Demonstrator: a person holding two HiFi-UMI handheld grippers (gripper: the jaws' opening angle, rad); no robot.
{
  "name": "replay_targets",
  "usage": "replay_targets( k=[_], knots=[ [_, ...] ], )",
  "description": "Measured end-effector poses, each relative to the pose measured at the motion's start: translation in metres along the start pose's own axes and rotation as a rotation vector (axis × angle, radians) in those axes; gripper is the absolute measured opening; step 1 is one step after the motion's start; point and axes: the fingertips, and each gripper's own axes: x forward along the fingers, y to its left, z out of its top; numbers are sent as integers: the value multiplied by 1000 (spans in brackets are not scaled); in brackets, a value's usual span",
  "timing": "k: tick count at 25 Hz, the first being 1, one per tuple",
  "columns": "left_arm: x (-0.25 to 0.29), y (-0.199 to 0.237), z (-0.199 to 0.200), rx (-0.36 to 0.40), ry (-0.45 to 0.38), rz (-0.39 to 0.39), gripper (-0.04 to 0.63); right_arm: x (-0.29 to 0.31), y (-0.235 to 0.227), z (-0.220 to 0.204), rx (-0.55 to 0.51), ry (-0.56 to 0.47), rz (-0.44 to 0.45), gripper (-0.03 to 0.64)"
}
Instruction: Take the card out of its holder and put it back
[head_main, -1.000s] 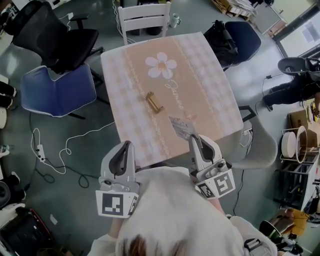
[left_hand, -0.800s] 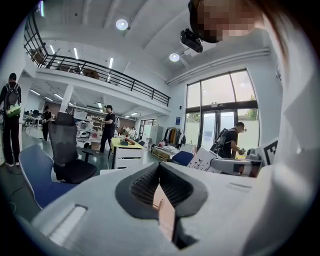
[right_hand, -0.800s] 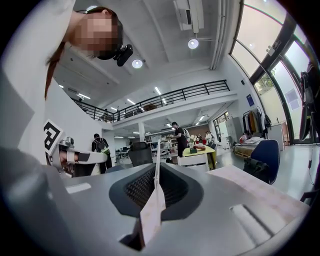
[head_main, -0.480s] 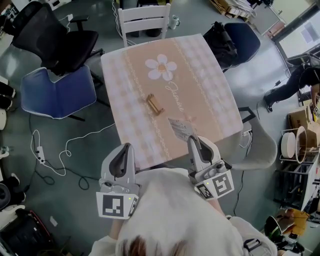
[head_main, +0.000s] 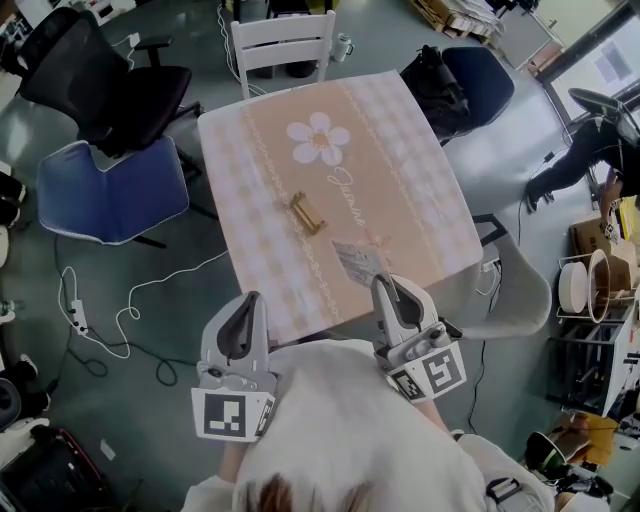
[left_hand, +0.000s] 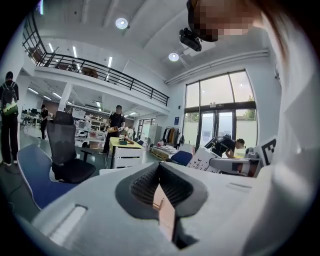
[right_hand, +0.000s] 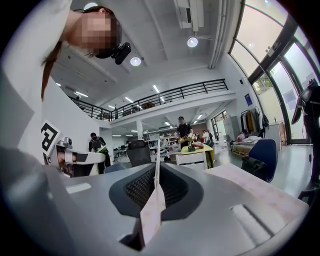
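Card (head_main: 358, 258) stands pinched edge-on in the closed jaws of the right gripper (head_main: 385, 286), hanging over the near edge of the table (head_main: 400, 160), well apart from the holder (head_main: 307, 212) lying mid-table. Left gripper (head_main: 248, 303) sits beside it, jaws together, empty.

Your card (head_main: 358, 258) is out of its holder (head_main: 307, 212). It is a thin, pale sheet with faint print, pinched at its near end between the jaws of your right gripper (head_main: 386, 287). It juts out over the table's (head_main: 420, 170) near edge, toward the right side. From the right gripper view you see it edge-on between the pads. The holder, a small golden-brown bar, lies aslant near the table's middle, well apart from the card.
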Motion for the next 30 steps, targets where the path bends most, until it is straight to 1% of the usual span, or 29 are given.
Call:
replay_targets(
  k=[3, 14, 30],
  knots=[
    [-2, 4, -3, 7, -4, -6, 0, 1, 1, 0, 5, -1, -4, 15],
    [-7, 10, -7, -3, 27, -1, 0, 9, 9, -1, 7, 3, 10, 15],
    [0, 17, -3, -21, 16, -3, 0, 14, 5, 3, -10, 2, -3, 15]
  ],
)
